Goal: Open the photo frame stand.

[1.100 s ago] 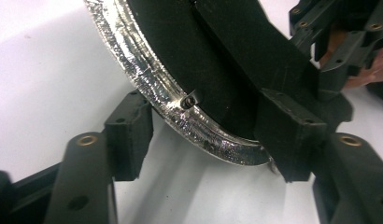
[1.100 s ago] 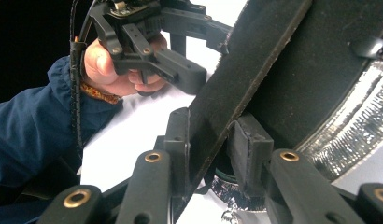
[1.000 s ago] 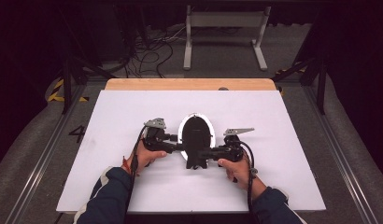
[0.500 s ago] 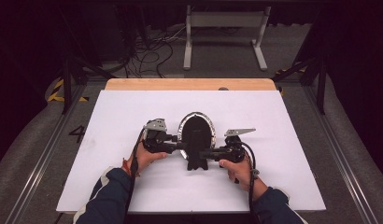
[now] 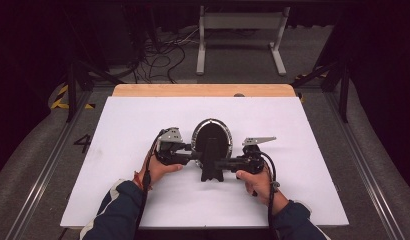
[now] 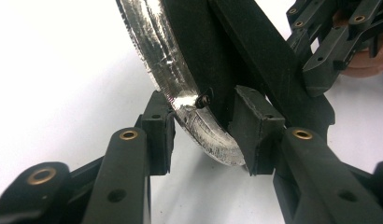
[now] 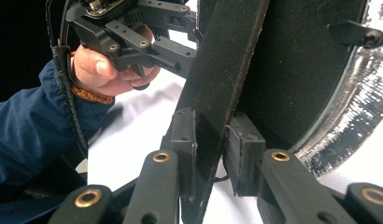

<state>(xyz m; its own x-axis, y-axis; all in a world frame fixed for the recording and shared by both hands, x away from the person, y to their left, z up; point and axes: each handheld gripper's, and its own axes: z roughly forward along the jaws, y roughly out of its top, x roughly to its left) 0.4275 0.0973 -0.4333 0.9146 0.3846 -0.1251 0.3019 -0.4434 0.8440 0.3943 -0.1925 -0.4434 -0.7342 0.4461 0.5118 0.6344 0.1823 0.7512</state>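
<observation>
Gripping a round mirror (image 5: 211,137) over the white table (image 5: 303,150), the left gripper (image 6: 203,135) has just tightened on its silver rim while the right gripper (image 7: 210,154) clamps its black stand (image 7: 222,84).

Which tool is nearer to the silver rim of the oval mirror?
Left. The left tool has the silver rim between its pads; the right tool grips the black stand strut behind the mirror.
</observation>
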